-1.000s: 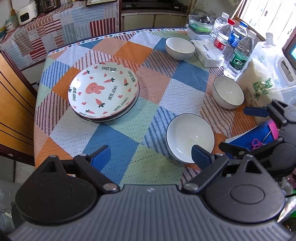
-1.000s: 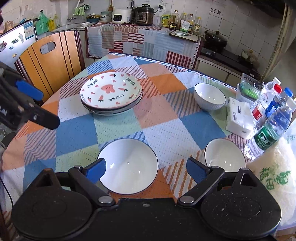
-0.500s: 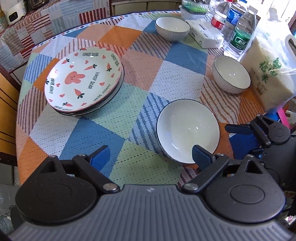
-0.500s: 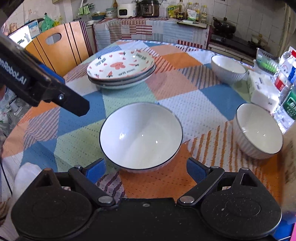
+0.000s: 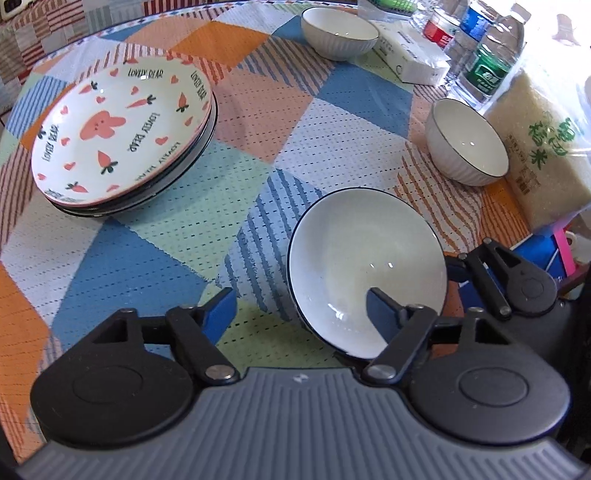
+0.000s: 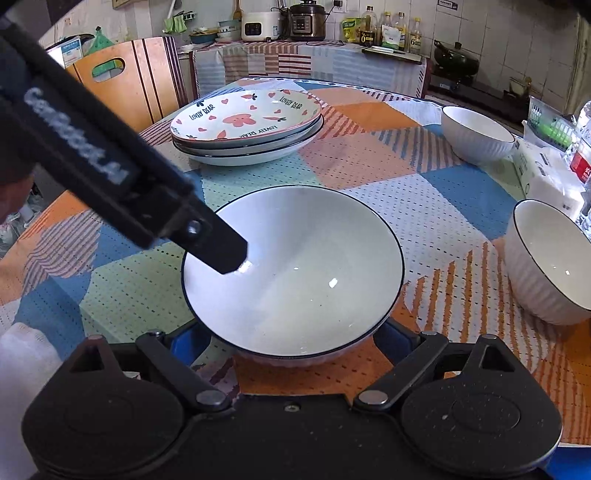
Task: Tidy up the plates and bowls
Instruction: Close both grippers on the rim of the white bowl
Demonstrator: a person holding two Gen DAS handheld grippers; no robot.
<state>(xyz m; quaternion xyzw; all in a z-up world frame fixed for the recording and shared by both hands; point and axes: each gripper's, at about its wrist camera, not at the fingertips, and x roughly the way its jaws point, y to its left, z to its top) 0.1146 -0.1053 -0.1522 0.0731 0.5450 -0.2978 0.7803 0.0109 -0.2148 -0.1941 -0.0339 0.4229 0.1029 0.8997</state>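
Note:
A wide white bowl with a dark rim sits on the patchwork tablecloth near the front edge. My left gripper is open; its right finger reaches over the bowl's near rim, its left finger is outside. My right gripper is open, its two fingers on either side of the bowl's base. A stack of plates topped by a rabbit-and-carrot plate lies at the far left. Two smaller ribbed white bowls stand at the right and far back.
Water bottles, a tissue pack and a bag of rice crowd the table's right side. A wooden chair stands beyond the plates. A counter with cookers runs along the back wall.
Both grippers have moved in and down on the wide bowl. The left finger now overlaps its rim, and the right gripper's fingers now flank its base.

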